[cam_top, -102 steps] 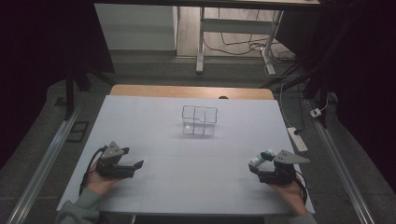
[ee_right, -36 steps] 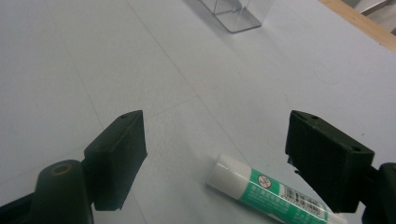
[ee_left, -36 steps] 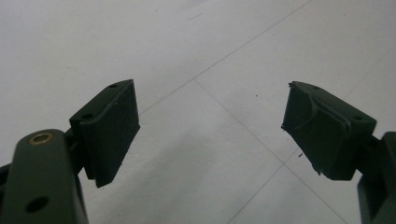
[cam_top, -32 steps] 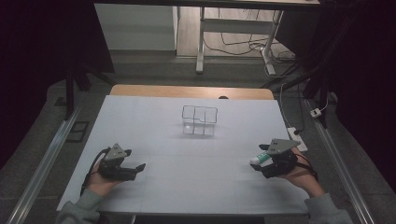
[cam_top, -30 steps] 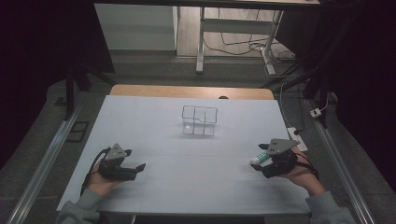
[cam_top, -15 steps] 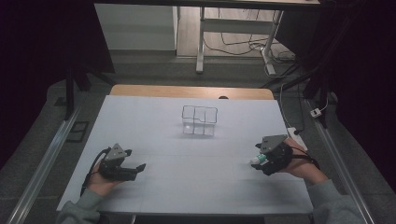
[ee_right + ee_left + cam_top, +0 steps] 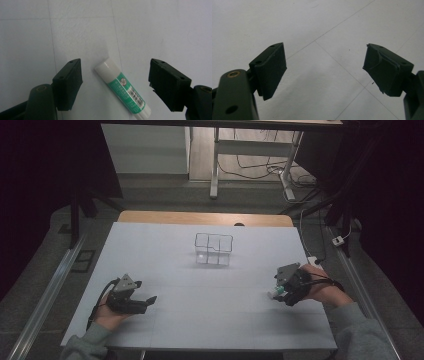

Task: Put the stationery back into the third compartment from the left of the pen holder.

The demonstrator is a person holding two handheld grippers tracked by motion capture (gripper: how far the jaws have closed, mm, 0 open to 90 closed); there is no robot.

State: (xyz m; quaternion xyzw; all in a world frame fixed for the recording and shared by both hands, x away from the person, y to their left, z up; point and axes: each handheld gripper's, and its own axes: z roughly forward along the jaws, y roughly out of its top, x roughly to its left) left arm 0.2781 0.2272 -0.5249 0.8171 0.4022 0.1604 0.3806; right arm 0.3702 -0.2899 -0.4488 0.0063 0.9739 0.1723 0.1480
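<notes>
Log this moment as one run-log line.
right gripper: fingers closing, astride glue stick, no contact | glue stick: flat on table | left gripper: open, empty | clear organizer: untouched

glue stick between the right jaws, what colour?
White cap and ends, green label with a barcode: the glue stick, best in the right gripper view.

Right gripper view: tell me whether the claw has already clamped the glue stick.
No, the glue stick lies on the white table between the right claw's open jaws, clear of both pads.
</notes>
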